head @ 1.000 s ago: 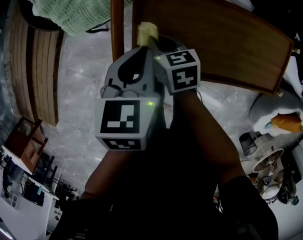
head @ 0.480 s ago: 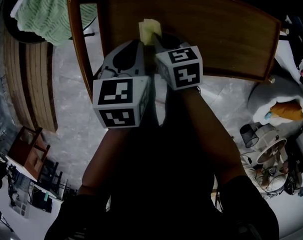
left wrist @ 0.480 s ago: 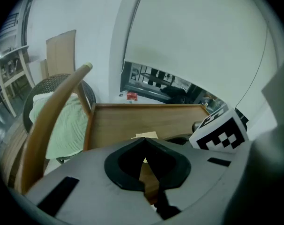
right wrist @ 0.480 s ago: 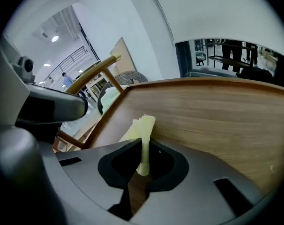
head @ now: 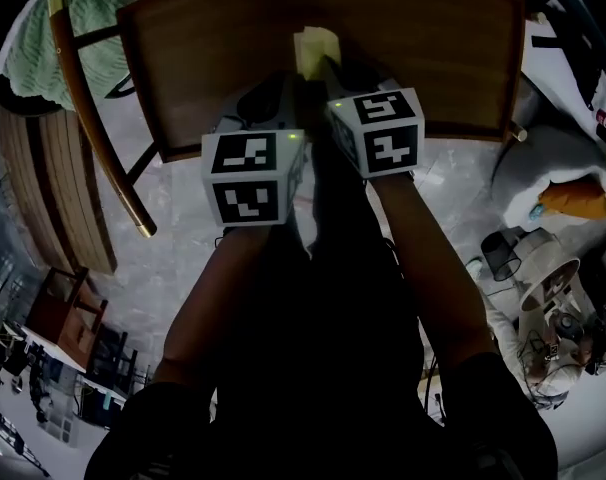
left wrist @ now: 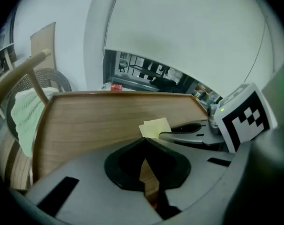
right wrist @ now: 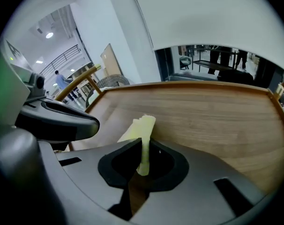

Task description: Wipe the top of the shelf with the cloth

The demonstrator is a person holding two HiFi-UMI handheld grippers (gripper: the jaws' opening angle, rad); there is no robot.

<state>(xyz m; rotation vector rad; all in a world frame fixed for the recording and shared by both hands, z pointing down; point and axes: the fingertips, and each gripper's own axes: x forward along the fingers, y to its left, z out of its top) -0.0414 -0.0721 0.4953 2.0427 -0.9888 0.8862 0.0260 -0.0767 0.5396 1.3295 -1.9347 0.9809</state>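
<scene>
- Right tongs (right wrist: 141,146): clamped on yellow cloth (right wrist: 143,124).
- Cloth: free end apparently lying on wooden shelf (head: 433,63) top, near front edge.
- Left tongs (left wrist: 145,144): shut, empty, just beside.
- Progress: wipe seemingly barely begun, most of top left to cover.

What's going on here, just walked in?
A person holds a gripper in each hand over a wooden shelf top. The right gripper is shut on a folded yellow cloth, which sticks out past the jaws, down at the wood. The left gripper sits close beside it, jaws together, holding nothing.
</scene>
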